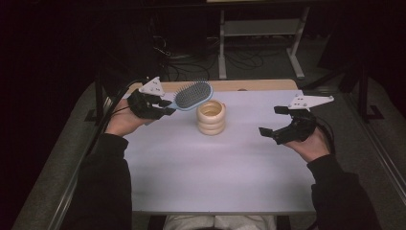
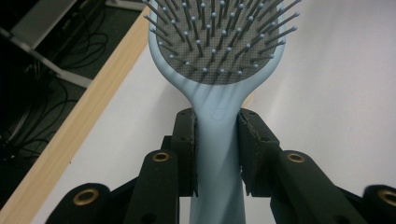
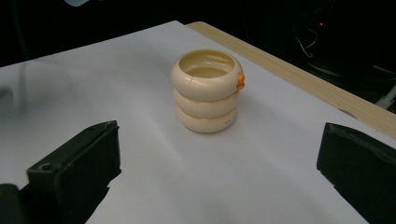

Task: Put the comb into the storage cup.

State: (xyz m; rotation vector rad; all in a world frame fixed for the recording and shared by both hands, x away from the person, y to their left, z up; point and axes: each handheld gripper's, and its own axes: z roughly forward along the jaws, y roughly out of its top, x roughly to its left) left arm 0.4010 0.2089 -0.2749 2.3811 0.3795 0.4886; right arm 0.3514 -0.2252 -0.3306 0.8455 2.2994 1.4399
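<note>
High view: the left gripper (image 1: pixel 165 107) clamps the handle of a pale-blue plastic paddle hairbrush (image 1: pixel 191 95) with grey pins, held above the white table (image 1: pixel 215 167) beside a cream ringed holder (image 1: pixel 211 117). The right gripper (image 1: pixel 274 120) gapes wide, empty.

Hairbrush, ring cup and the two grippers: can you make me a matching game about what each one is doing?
Things:
1. hairbrush
2. stacked ring cup
3. left gripper
4. right gripper

States:
A. jaws wide apart, nothing between them
B. standing upright on the white table
C. light blue, held by its handle above the table
D. jaws clamped on a handle

Pairs: 1-C, 2-B, 3-D, 4-A
</note>
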